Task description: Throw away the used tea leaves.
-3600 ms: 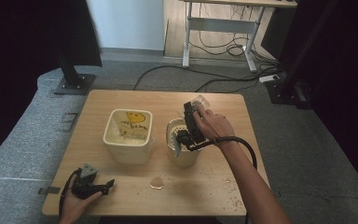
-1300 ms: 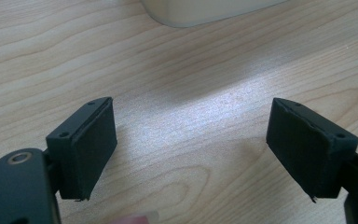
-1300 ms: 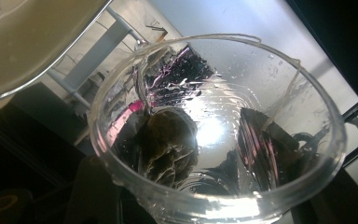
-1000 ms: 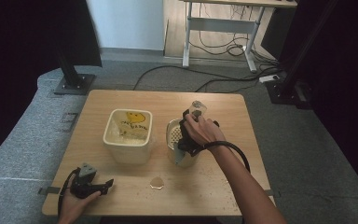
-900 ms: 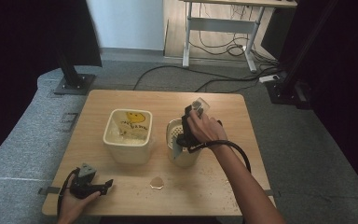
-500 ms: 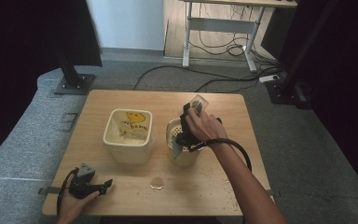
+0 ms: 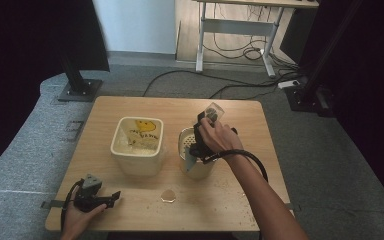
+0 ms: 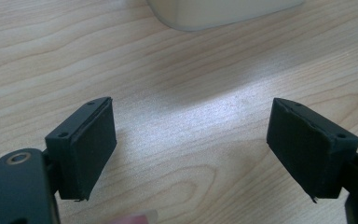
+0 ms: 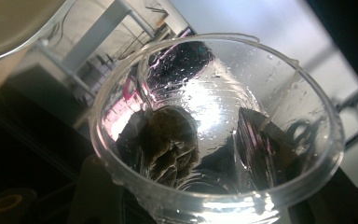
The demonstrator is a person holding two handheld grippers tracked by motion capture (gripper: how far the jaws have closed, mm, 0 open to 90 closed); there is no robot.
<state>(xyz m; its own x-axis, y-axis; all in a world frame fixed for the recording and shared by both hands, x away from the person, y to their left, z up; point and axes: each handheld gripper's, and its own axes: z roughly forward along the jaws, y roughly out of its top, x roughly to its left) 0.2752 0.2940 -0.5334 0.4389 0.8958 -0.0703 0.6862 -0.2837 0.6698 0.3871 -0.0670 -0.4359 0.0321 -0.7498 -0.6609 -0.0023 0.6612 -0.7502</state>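
My right gripper (image 7: 209, 118) is shut on a clear plastic cup (image 7: 213, 111), held tilted above the far rim of a round cream pot (image 7: 196, 165) with a perforated strainer insert. In the right gripper view the wet cup (image 9: 214, 116) faces the camera mouth first, with a dark soaked tea bag (image 9: 165, 140) stuck to its inner wall. My left gripper (image 7: 111, 198) lies on the wooden table (image 7: 130, 107) near its front left corner. In the left gripper view it (image 8: 191, 112) stands open over bare wood.
A white square tub (image 7: 136, 145) with a yellow duck print stands left of the pot. A small clear patch or bit of film (image 7: 168, 195) lies on the table in front of them. Crumbs dot the wood to the right of the pot.
The right hand has raised the cup slightly over the pot and turned it a little. The left gripper has stayed put.
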